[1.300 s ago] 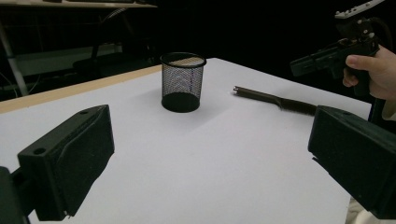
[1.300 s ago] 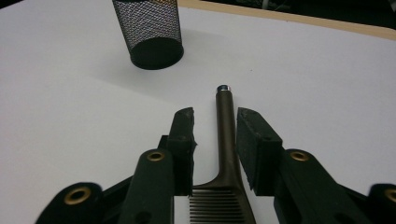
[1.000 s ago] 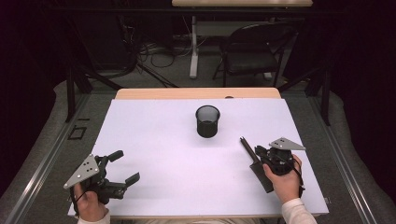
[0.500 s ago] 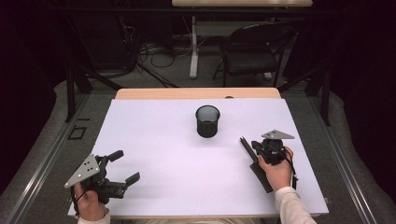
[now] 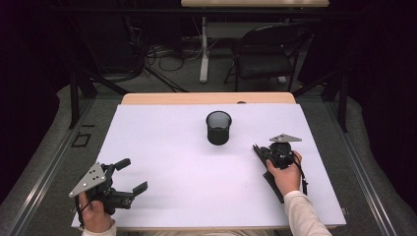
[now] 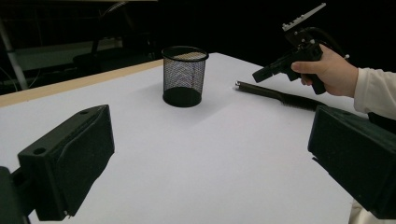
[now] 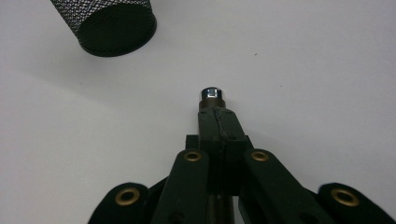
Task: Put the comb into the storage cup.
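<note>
Bright table [image 5: 162, 147], dark surroundings, soft shadows, slight blur.

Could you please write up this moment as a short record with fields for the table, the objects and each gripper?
table: white top, wooden strip along the far edge
cup: black mesh cup, upright, mid-table toward the far side
tool: long black tool, flat on the table, silver tip toward the cup
left gripper: open, holding nothing, near the front left corner
right gripper: jaws narrowed, directly above the tool; grip cannot be told
chair: beyond the table
</note>
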A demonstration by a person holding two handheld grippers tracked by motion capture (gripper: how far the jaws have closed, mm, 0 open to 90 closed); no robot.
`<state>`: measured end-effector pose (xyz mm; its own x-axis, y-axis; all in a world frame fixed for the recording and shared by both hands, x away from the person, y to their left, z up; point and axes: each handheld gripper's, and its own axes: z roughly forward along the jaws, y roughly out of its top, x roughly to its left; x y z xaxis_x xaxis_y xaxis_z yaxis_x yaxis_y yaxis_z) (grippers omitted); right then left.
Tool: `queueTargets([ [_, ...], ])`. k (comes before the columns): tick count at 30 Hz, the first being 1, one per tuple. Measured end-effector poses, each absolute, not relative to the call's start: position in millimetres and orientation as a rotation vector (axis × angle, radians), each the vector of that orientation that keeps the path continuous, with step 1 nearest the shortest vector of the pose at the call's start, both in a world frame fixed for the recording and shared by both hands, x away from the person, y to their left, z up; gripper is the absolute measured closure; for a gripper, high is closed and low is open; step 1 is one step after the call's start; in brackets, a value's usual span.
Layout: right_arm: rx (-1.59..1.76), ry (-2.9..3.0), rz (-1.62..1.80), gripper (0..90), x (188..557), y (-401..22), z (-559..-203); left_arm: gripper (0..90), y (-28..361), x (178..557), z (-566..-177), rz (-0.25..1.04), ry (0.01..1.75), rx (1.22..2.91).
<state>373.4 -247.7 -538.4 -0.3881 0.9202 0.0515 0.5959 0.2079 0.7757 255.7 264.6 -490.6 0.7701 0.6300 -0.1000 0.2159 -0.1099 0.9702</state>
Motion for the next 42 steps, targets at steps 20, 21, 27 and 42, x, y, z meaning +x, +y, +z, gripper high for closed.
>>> queueTargets([
  [20,1.395,2.107,0.995,90.0,383,-237,-551,0.7,264,257,-492,0.399,0.680,1.697],
  [21,1.398,2.106,0.989,90.0,383,-238,-551,0.7,264,257,-492,0.398,0.680,1.697],
  [27,1.410,2.091,0.971,90.0,384,-242,-550,0.7,264,257,-492,0.397,0.680,1.695],
  [42,1.449,2.077,0.926,90.0,383,-253,-550,0.7,264,258,-493,0.393,0.685,1.698],
])
